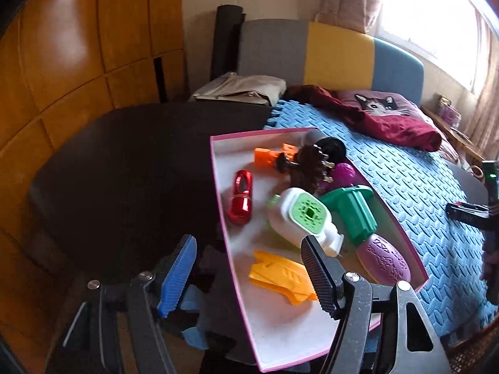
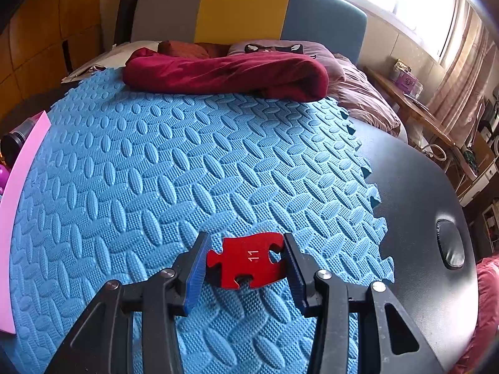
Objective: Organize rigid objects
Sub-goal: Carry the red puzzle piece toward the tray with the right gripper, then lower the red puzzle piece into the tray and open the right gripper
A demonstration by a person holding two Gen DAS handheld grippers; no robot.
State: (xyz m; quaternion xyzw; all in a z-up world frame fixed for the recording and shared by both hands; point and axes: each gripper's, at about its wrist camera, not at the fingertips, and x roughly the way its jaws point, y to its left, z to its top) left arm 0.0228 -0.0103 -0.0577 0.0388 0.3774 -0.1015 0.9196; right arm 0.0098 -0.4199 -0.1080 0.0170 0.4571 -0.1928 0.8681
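A pink-rimmed box point(image 1: 218, 187) lies on the blue foam mat point(image 1: 405, 180) and holds several rigid items: a red metal piece point(image 1: 240, 199), a white and green block point(image 1: 305, 218), a green part point(image 1: 352, 208), a purple oval point(image 1: 385, 261), orange parts point(image 1: 280, 271) and dark gears point(image 1: 312, 165). My left gripper point(image 1: 249, 268) is open and empty over the box's near left edge. My right gripper point(image 2: 246, 258) is shut on a flat red plate marked 11 point(image 2: 249, 260), held just over the mat point(image 2: 187, 162).
A dark table point(image 1: 124, 171) carries the mat; its bare top shows at the right point(image 2: 421, 218). A red cloth point(image 2: 224, 73) and a cat pillow point(image 1: 377, 106) lie on the bed behind. The box's pink edge point(image 2: 18, 193) shows at far left.
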